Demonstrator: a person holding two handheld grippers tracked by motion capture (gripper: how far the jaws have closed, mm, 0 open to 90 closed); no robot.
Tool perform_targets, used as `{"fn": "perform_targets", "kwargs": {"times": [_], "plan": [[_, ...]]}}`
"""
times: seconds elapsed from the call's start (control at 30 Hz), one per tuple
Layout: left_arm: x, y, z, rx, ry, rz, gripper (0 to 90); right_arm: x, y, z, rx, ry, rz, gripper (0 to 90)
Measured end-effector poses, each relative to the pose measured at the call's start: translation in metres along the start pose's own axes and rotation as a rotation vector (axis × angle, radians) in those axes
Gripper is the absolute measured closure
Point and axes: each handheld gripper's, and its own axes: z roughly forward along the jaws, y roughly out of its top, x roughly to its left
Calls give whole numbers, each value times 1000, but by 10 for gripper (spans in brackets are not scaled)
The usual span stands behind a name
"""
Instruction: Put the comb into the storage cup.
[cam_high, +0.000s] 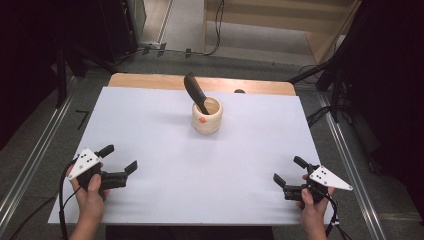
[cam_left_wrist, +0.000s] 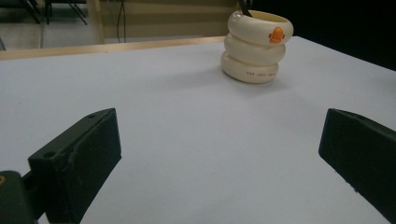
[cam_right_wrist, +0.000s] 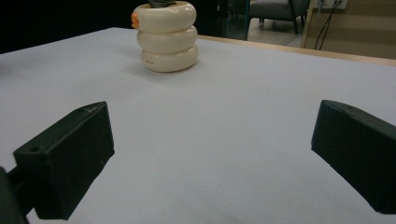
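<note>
A cream ribbed holder (cam_high: 207, 116) with an orange duck mark stands at the table's far middle, and a black tool (cam_high: 195, 93) leans out of it toward the back left. The holder (cam_left_wrist: 256, 45) sits far ahead in the left gripper view, and the holder (cam_right_wrist: 166, 35) appears likewise in the right gripper view. My left gripper (cam_high: 119, 158) rests open near the front left corner, nothing between its jaws. My right gripper (cam_high: 289, 169) stands open near the front right corner, also holding nothing. Both point toward the table's middle.
A white sheet (cam_high: 165, 150) covers the wooden table (cam_high: 150, 81), whose bare strip shows along the far edge. A small dark object (cam_high: 239, 91) lies at that far edge. Metal rails, dark stands and cables flank the table on both sides.
</note>
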Motion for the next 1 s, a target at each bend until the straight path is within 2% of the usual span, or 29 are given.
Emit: {"fn": "perform_targets", "kwargs": {"times": [0.23, 0.4, 0.47, 0.53, 0.63, 0.7, 0.83, 1.0], "plan": [[10, -7, -20, -15, 15, -12, 0, 0, 0, 0, 0, -6, 4, 0], [15, -12, -32, -23, 16, 4, 0, -1, 0, -1, -3, -11, 12, 0], [18, -14, -36, -21, 24, 7, 0, -1, 0, 0, -3, -13, 11, 0], [21, -16, -39, -30, 29, -5, 0, -1, 0, 0, -1, -15, 11, 0], [27, -22, -43, -25, 56, -9, 0, -1, 0, 0, -1, -14, 10, 0], [32, -24, -45, -34, 42, -47, 0, -1, 0, 0, -1, -12, 10, 0], [35, -27, -42, -39, 24, -65, 0, -2, -1, 0, -4, -11, 12, 0], [32, -27, -41, -37, 18, -43, 0, -1, 0, 1, -3, -13, 6, 0]]}}
